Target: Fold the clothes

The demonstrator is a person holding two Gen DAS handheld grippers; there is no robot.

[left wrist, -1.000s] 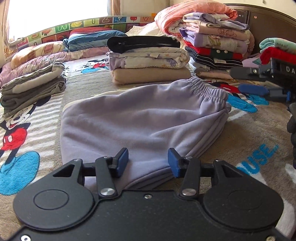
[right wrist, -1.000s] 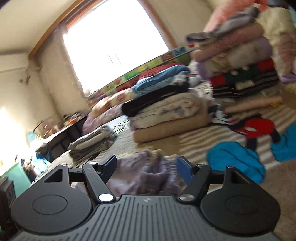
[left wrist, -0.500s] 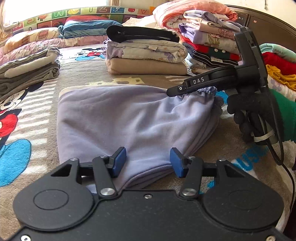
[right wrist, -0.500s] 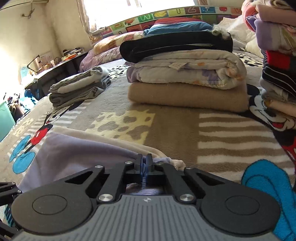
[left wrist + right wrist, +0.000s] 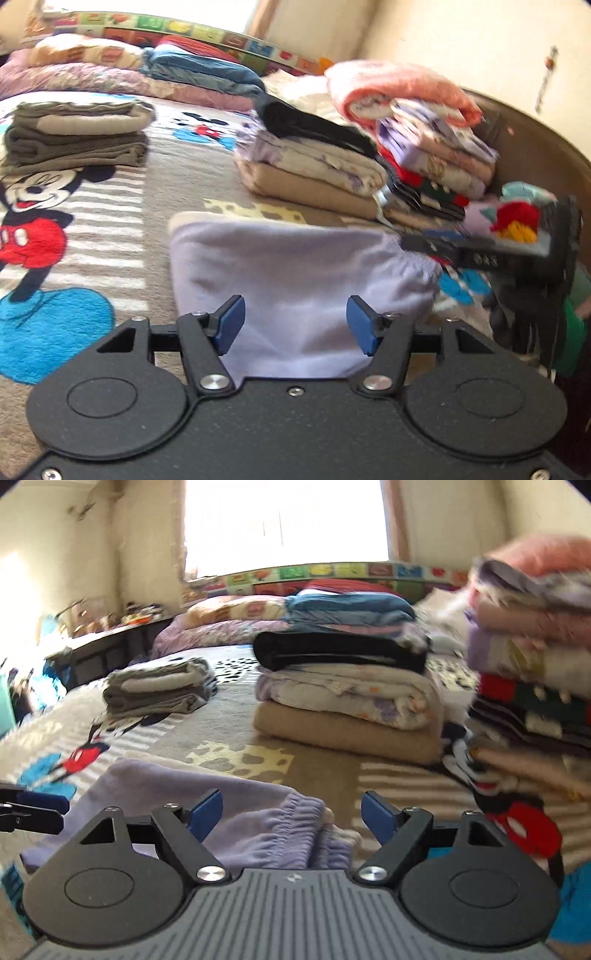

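Lilac trousers, folded, lying mid-frame on the cartoon blanket, long axis across the view; left gripper wide open at near edge, right gripper wide open over elastic waistband, both empty.

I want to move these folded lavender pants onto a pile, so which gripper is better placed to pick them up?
Probably the right hand-held gripper: it is open, with the elastic waistband of the lavender pants bunched between its fingers. The left hand-held gripper is also open but faces flat cloth.
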